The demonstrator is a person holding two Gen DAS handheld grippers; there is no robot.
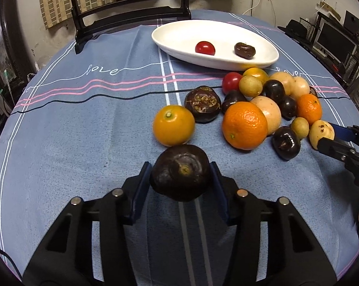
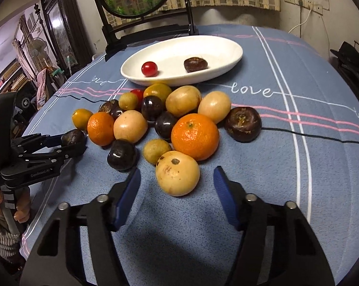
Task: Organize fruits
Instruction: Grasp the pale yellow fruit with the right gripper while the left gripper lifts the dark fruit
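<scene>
Left gripper (image 1: 180, 178): clamped on dark fruit (image 1: 180, 172). Right gripper (image 2: 177, 188): part-open astride pale fruit (image 2: 177, 172), unpressed; dish (image 2: 227, 68) far beyond.

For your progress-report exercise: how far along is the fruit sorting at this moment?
Done: a cherry tomato and a dark water chestnut lie in the white dish. In hand: the left gripper grips another dark chestnut; the right gripper straddles a tan fruit, not yet touching. Left: the fruit pile on the cloth.
</scene>
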